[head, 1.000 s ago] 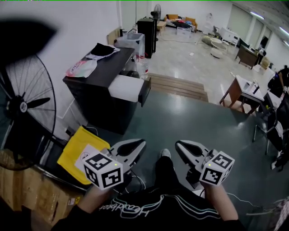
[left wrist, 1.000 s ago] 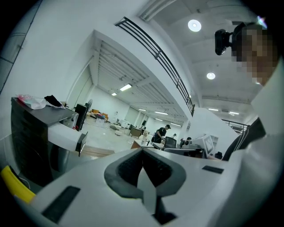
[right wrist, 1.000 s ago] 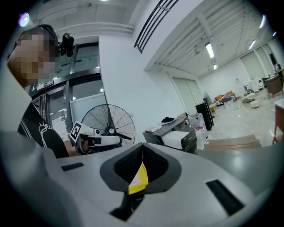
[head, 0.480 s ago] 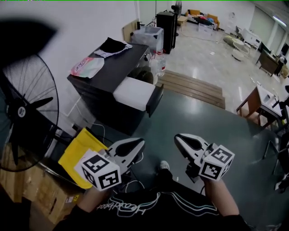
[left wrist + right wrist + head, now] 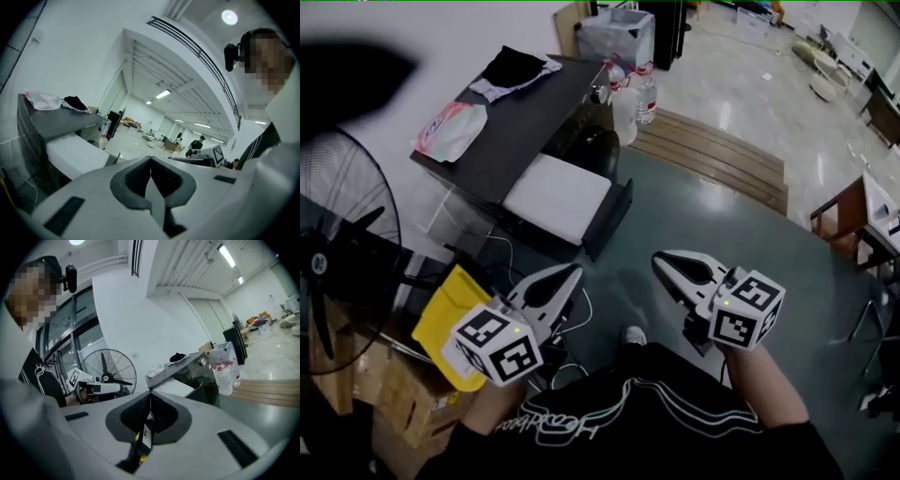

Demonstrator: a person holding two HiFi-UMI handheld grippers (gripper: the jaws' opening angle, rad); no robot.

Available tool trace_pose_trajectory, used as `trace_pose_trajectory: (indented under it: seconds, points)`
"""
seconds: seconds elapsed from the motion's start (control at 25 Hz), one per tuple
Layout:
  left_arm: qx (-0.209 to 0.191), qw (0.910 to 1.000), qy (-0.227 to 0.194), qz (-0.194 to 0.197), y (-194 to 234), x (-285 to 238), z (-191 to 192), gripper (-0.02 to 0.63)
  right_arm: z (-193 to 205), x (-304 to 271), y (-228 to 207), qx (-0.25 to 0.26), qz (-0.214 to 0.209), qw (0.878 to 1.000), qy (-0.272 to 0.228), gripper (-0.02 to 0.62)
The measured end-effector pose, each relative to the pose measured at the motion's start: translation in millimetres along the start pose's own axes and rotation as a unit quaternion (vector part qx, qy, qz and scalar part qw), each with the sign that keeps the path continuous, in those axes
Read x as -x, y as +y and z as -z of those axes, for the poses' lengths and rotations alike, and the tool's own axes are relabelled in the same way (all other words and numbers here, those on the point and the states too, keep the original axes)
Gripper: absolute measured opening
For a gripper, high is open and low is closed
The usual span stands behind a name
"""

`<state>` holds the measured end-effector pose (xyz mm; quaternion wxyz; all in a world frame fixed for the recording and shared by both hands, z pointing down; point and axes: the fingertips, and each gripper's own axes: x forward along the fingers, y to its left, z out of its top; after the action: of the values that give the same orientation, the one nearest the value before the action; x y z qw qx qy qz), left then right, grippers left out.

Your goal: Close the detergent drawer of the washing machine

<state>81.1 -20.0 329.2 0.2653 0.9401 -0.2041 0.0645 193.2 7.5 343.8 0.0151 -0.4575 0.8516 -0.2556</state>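
**Drawer open, both grippers shut and well short of it**

A dark grey-green glossy floor (image 5: 741, 234) fills the right of the scene. At the far left stands the black box-shaped washing machine (image 5: 520, 127), its front turned to the right. A round black wire-caged fan (image 5: 337, 248) stands at the near left. The detergent drawer (image 5: 555, 195), a flat white-topped tray with a dark front panel, is pulled out from the machine's front. Its long axis runs left to right, so closing it looks like a push leftward against the dark panel.

The left gripper (image 5: 562, 279) is held low and near, jaws together on nothing. The right gripper (image 5: 667, 265) is held beside it, likewise pressed together and empty. The drawer lies to the far left of both, well apart. The left gripper is the nearer one, almost straight below the panel's near corner, so it seems the better placed to reach round and push.
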Motion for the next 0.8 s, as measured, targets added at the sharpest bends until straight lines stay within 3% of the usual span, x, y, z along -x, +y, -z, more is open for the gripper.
trace_pose_trajectory:
  seconds: [0.36,0.64,0.8]
  points:
    - [0.025,0.9968,0.008,-0.075,57.6,-26.5,3.4,0.023,17.7,-55.5,-73.4,0.015,-0.012,0.998,0.068,0.028]
    - [0.055,0.9923,0.004,-0.111,107.1,-10.5,8.4,0.023,44.2,-96.9,-99.6,0.038,0.009,0.992,0.120,0.028]
    - [0.073,0.9908,0.005,-0.113,131.9,-5.2,9.2,0.023,62.5,-117.8,-115.0,0.028,0.020,0.988,0.149,0.028]
